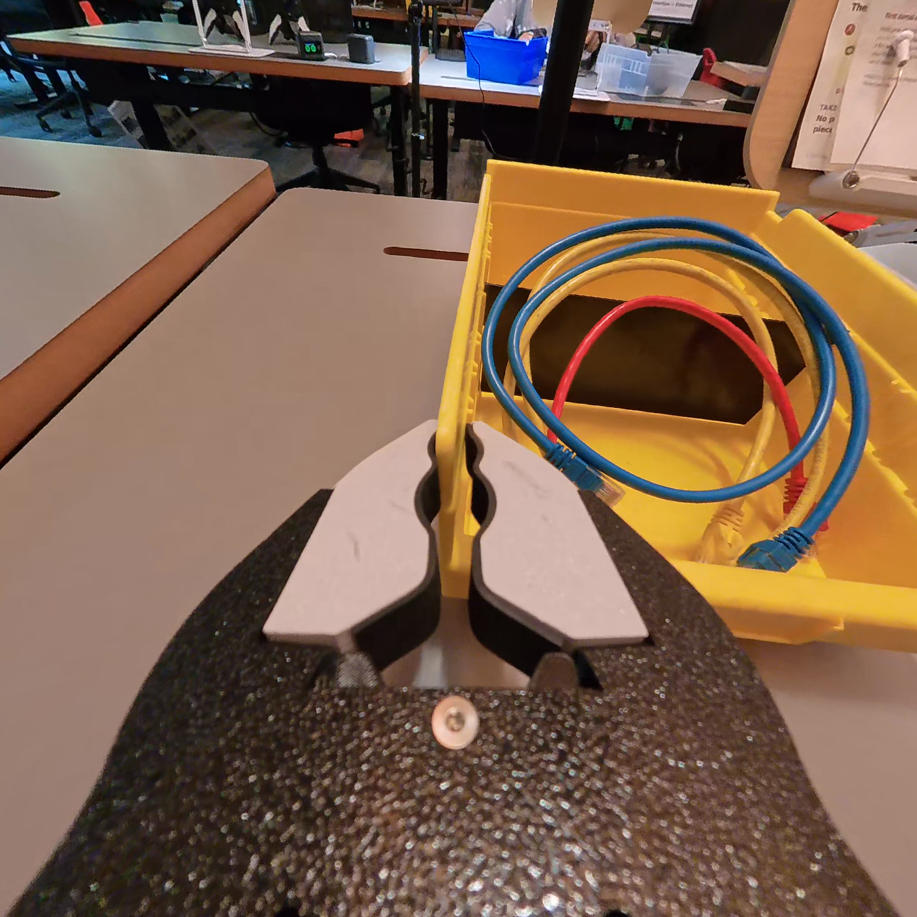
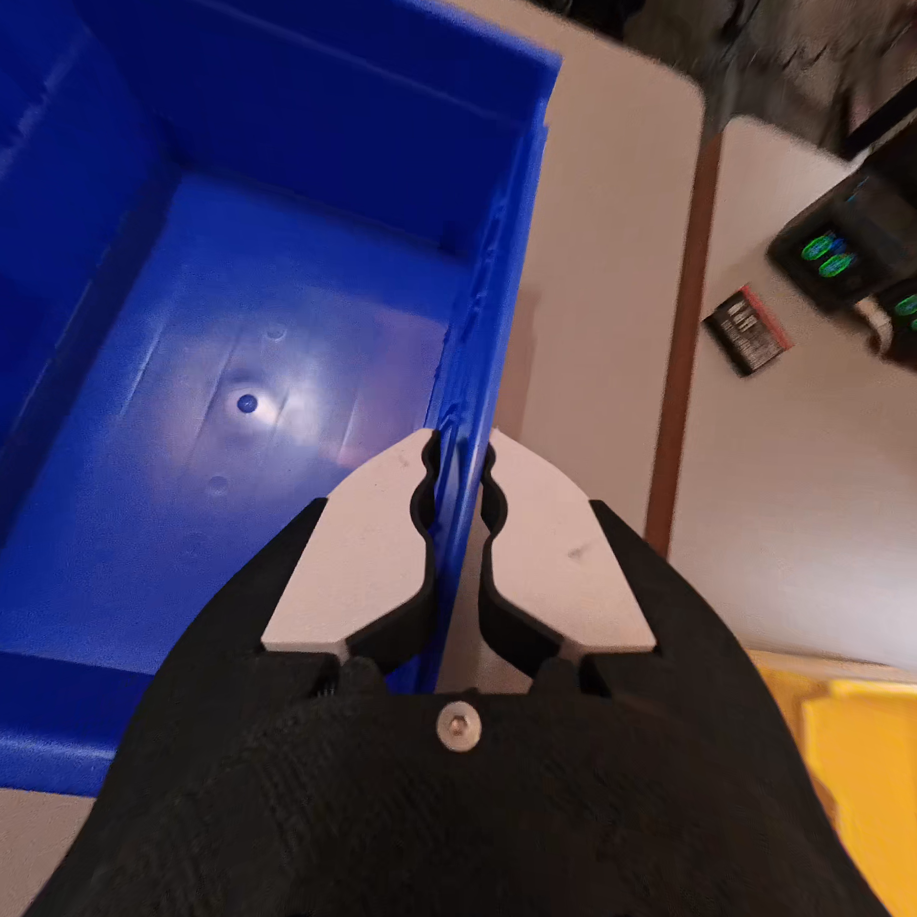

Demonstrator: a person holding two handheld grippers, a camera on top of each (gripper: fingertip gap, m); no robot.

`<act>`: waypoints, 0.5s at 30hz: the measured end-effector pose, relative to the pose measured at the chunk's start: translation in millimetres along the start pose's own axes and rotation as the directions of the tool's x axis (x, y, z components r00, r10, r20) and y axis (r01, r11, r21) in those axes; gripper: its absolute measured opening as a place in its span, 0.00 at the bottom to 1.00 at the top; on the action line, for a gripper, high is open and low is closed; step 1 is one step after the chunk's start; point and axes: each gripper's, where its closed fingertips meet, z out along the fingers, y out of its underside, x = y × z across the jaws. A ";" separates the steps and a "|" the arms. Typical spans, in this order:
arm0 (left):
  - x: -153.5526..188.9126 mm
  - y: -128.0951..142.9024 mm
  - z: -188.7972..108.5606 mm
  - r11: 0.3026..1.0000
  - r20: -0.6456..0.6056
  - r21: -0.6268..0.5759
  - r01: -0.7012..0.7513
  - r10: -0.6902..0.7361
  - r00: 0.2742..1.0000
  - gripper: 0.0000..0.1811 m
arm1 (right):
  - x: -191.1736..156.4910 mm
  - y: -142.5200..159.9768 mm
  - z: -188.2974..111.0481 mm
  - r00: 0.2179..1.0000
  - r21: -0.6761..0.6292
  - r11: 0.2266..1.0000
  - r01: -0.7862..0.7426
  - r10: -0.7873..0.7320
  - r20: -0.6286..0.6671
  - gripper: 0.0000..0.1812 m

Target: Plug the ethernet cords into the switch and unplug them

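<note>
Cords [image 1: 685, 377] lie coiled in the yellow bin [image 1: 620, 198], right of the left tool [image 1: 451, 431] clamping its wall; the right tool [image 2: 461, 439] clamps the blue bin [image 2: 297, 124].

Left tongs [image 1: 451, 436] and right tongs [image 2: 461, 441] each clamp a thin wall.

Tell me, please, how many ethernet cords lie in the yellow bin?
3, all coiled together in the yellow bin: blue cord outermost, yellow cord beneath it, red cord arching inside. More may hide underneath.

Left forward, close; right steeply down, close.
</note>
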 end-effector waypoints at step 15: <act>79.7 -125.8 14.9 0.964 -0.226 -0.171 -0.206 0.165 0.960 0.42 | -202.8 -51.4 -139.2 0.948 0.454 0.887 0.082 -0.210 0.240 0.41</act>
